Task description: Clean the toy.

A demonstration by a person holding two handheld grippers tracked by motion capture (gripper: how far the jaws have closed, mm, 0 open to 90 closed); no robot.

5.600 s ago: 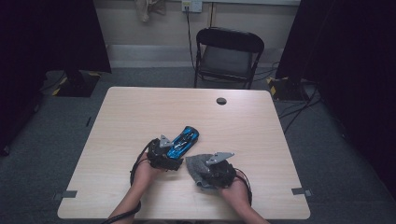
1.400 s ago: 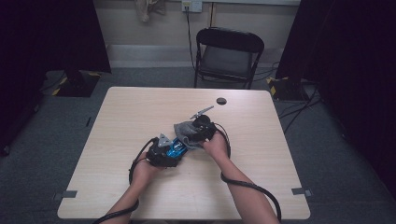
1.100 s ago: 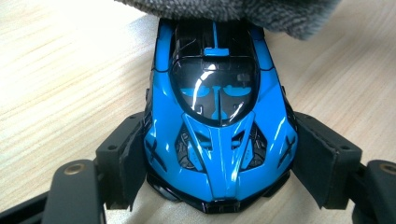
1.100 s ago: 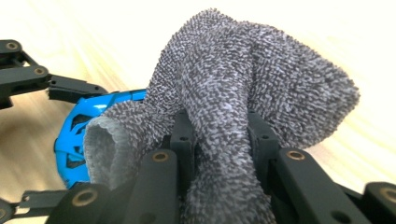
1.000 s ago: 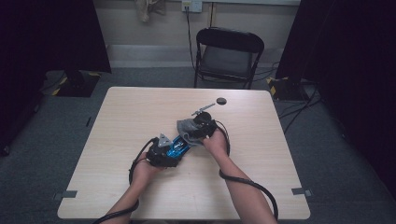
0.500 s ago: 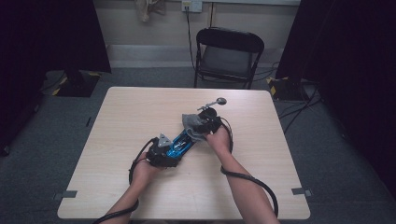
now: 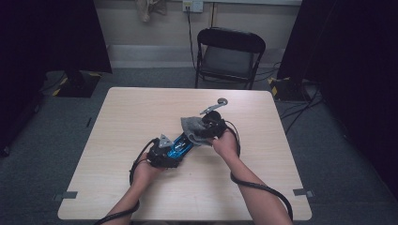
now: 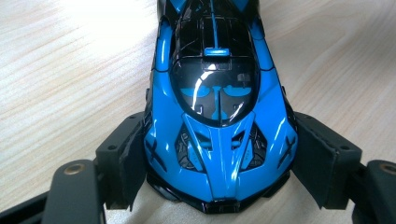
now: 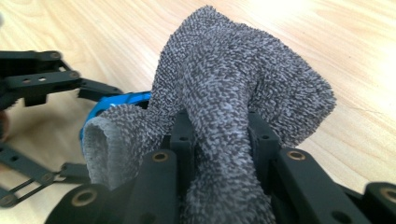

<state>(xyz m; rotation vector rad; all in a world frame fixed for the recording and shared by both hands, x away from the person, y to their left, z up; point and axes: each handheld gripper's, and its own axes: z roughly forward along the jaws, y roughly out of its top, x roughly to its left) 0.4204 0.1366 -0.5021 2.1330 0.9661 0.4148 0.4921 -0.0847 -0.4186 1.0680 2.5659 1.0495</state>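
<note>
Two grippers are working mid-table: I am clamping my left gripper (image 7: 165, 154) on the blue toy car (image 8: 219, 116), while my right gripper (image 7: 206, 129) is pinching a grey cloth (image 9: 224, 93) over its rear, with bare wooden table (image 7: 117, 122) around.

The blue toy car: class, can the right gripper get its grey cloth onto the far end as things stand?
Probably yes. The right gripper holds the grey cloth right at the far end of the blue toy car, with nothing between; the left gripper clamps only the near end.
</note>
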